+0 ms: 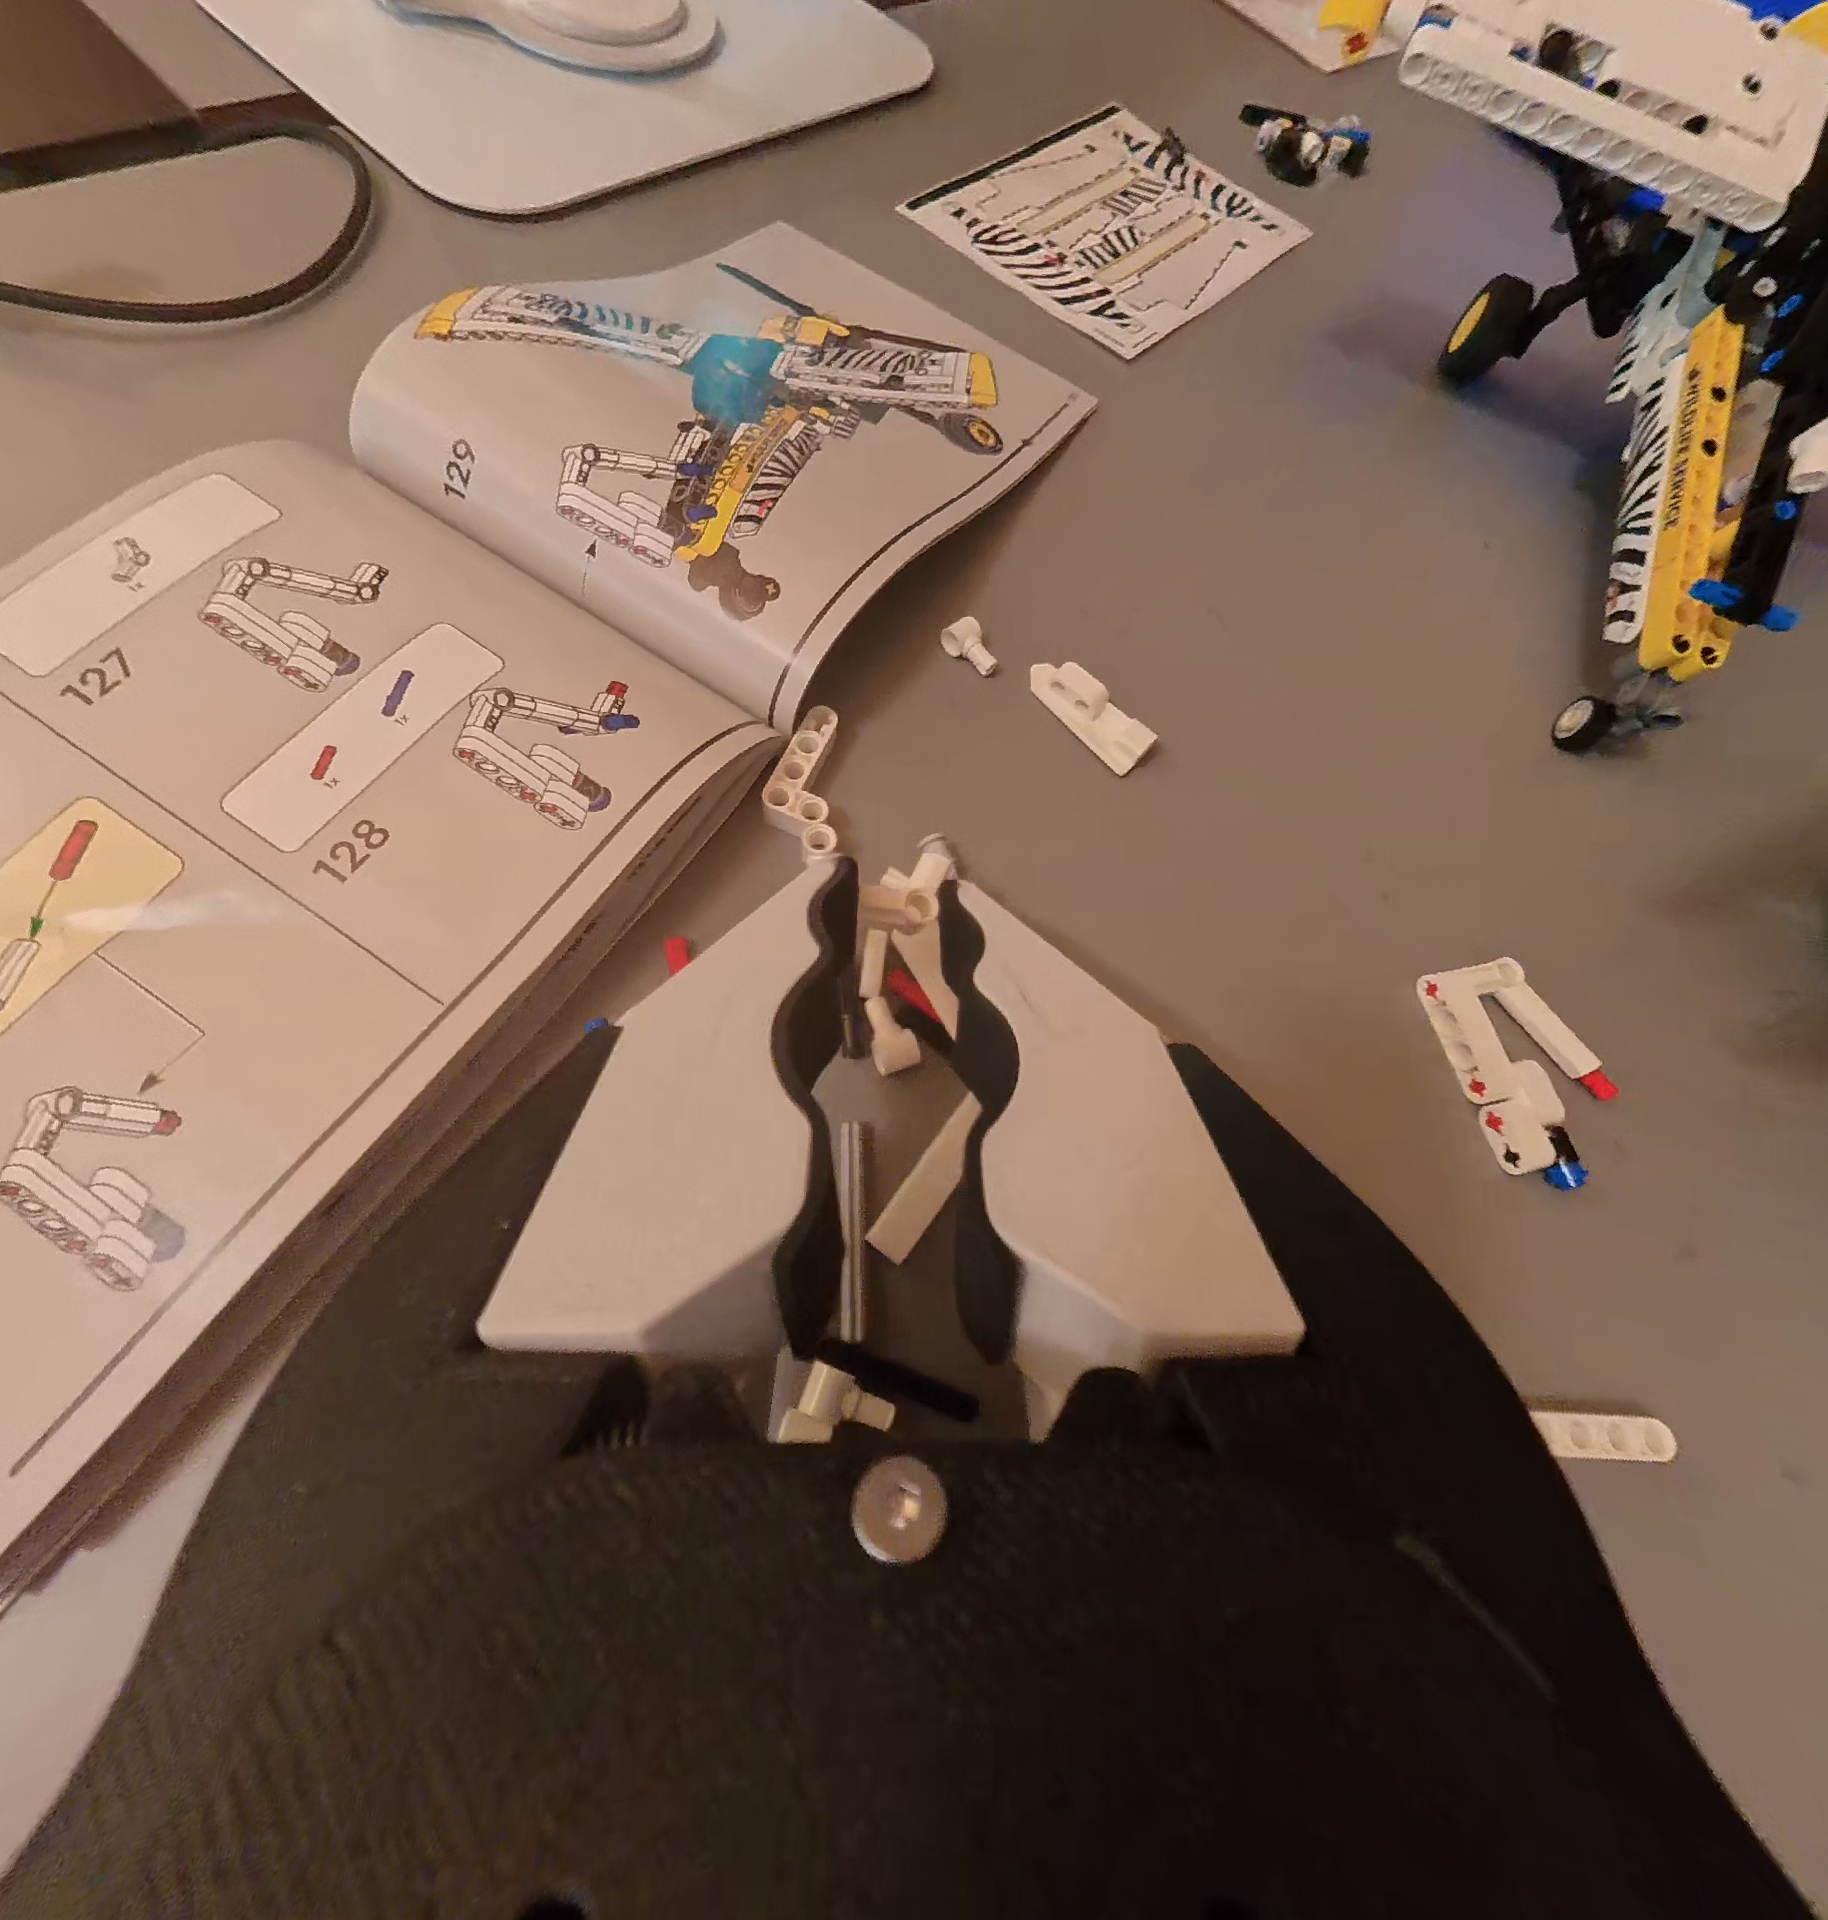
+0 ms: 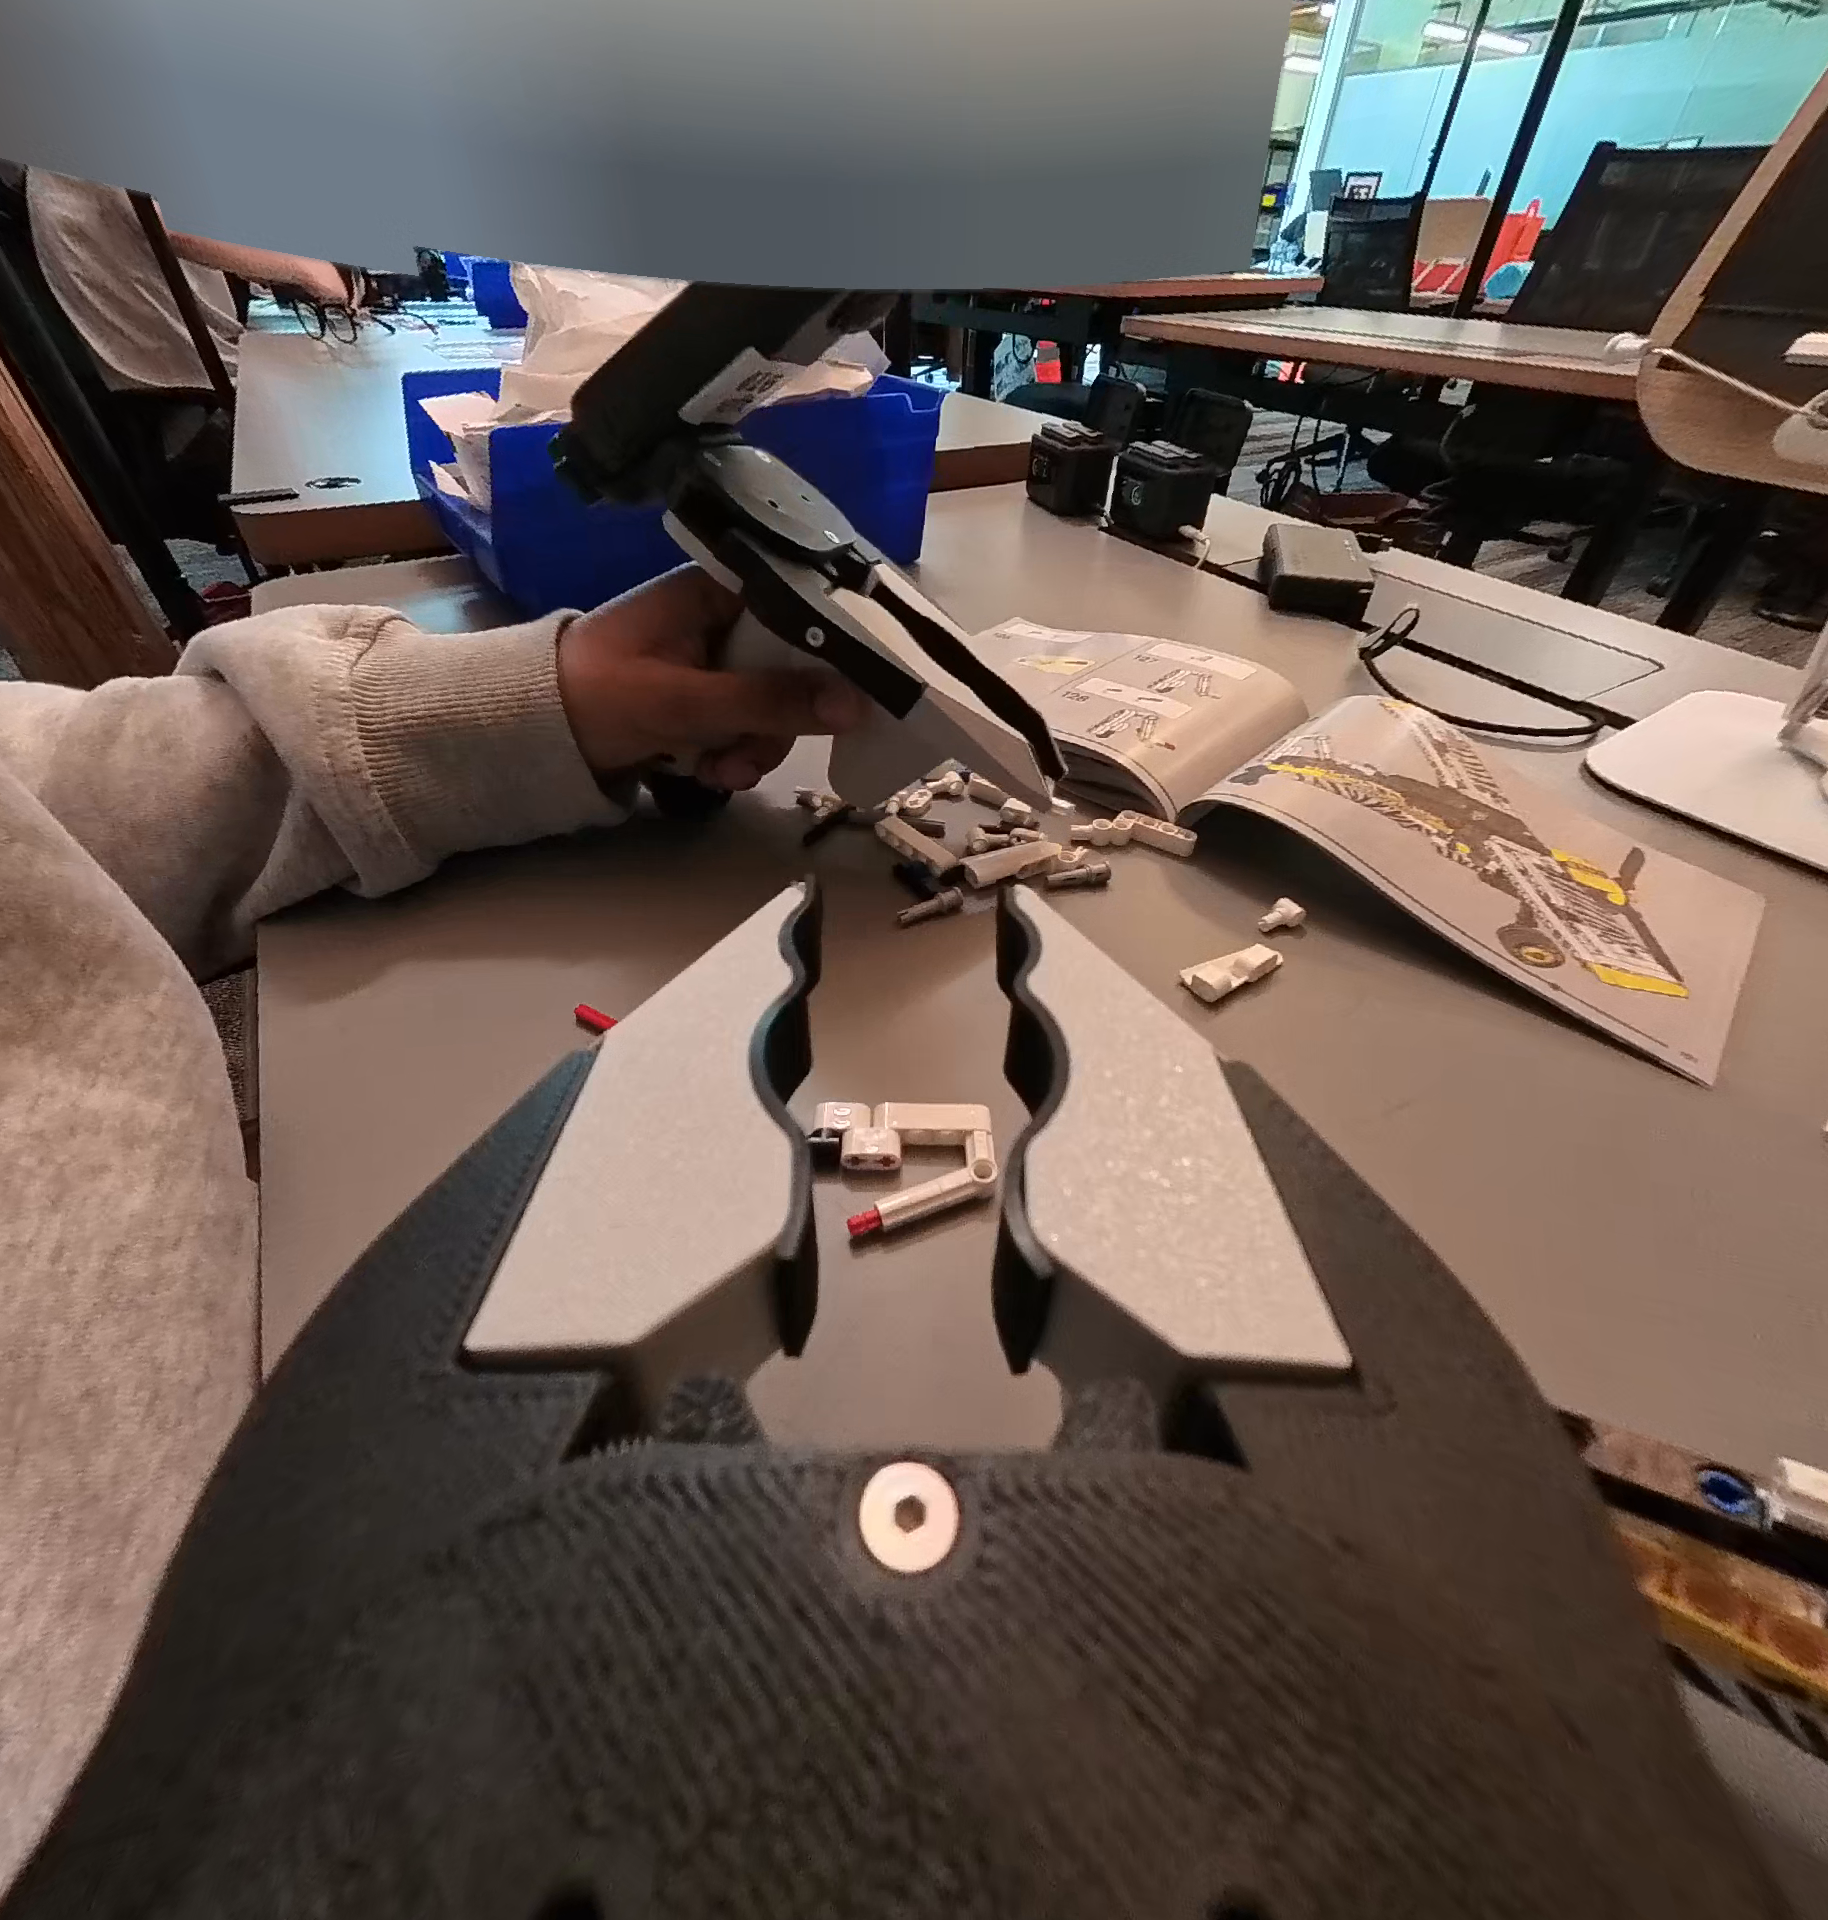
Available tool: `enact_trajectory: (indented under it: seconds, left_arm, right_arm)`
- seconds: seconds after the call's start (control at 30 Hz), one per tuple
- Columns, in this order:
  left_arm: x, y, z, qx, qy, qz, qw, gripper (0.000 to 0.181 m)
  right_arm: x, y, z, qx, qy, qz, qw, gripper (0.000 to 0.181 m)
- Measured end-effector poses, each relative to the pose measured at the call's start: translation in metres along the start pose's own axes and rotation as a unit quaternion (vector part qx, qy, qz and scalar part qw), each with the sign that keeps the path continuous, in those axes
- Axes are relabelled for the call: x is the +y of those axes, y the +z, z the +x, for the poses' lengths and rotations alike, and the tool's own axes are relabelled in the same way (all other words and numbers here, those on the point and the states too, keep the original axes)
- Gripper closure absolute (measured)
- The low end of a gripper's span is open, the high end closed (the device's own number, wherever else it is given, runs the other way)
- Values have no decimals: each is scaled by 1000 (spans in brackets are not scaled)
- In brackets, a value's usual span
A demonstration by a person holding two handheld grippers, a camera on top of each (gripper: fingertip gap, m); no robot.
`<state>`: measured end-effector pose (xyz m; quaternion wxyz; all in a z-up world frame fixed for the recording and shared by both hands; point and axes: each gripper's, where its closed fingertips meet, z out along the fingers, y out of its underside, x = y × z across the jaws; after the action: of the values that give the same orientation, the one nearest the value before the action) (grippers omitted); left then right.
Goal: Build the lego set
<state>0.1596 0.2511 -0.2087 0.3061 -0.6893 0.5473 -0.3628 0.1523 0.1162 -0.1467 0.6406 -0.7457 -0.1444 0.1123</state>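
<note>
The left gripper [image 1: 882, 883], nearly pressed together, noses into a heap of small white and grey lego pins [image 2: 977, 847], apparently picking one. The right gripper [image 2: 905, 904], spread, hovers over the small white bent-arm lego subassembly [image 2: 915, 1153] on the grey worktop [image 2: 1409, 1195].

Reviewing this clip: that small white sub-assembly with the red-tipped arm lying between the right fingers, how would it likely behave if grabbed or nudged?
The white sub-assembly looks light, being small plastic parts, so a nudge would probably slide it across the smooth table. Its red-tipped arm joins at a round hinge-like connector, so it may swing when lifted. It lies flat and angular, so rolling seems unlikely.
</note>
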Motion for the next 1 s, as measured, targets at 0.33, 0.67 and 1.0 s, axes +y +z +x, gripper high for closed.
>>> enact_trajectory:
  seconds: [0.33,0.67,1.0]
  left_arm:
    - [-2,-4,13,45,-24,17,999,167]
    - [-2,-4,18,58,-26,17,998,167]
    - [2,-46,22,40,-65,67,995,167]
  right_arm:
    - [1,1,0,1,0,-3,1000,149]
    - [1,0,0,2,1,-3,1000,149]
    - [-1,-1,3,4,11,4,1000,148]
